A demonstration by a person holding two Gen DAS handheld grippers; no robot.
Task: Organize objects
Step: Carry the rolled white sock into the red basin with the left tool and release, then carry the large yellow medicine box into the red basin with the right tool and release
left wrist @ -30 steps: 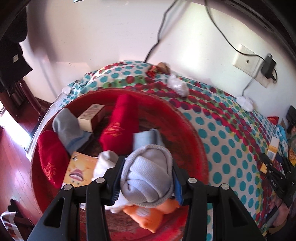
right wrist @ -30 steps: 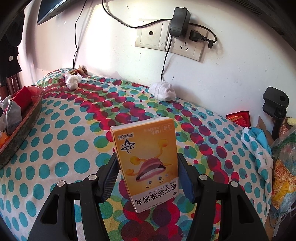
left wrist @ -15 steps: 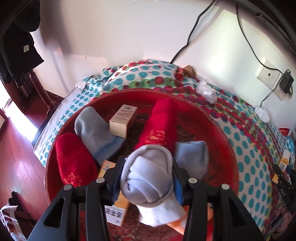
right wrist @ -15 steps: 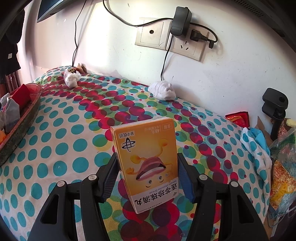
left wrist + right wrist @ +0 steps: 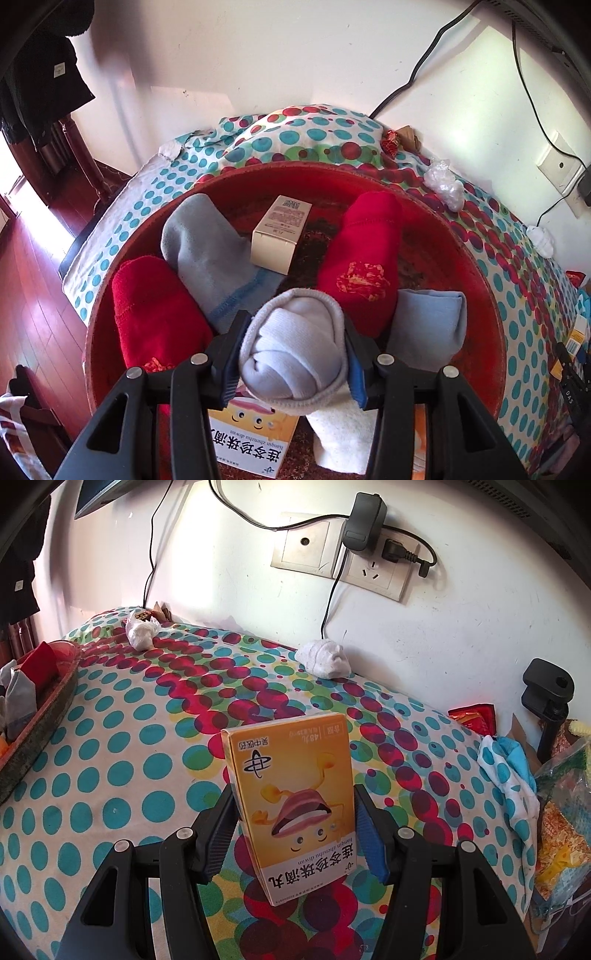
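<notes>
My left gripper (image 5: 293, 356) is shut on a rolled pale-grey sock (image 5: 293, 349) and holds it over the red round basket (image 5: 476, 266). The basket holds two red socks (image 5: 364, 258), a grey sock (image 5: 207, 243), a pale-blue sock (image 5: 428, 325), a white sock (image 5: 343, 432), a beige box (image 5: 280, 234) and an orange box (image 5: 251, 439). My right gripper (image 5: 295, 830) is shut on an upright orange medicine box (image 5: 295, 794) above the dotted bedspread (image 5: 110, 757). The basket's edge shows at the far left of the right wrist view (image 5: 40, 716).
A white sock ball (image 5: 325, 657) and a crumpled white bag (image 5: 140, 631) lie near the wall. Sockets with a charger (image 5: 364, 524) and cables are on the wall. A black clamp (image 5: 546, 686), snack bags (image 5: 476, 716) and a dotted cloth (image 5: 509, 768) are at the right.
My left gripper with the rolled sock has moved back and up over the basket, so more of the basket's inside shows. My right gripper with the orange box has hardly moved.
</notes>
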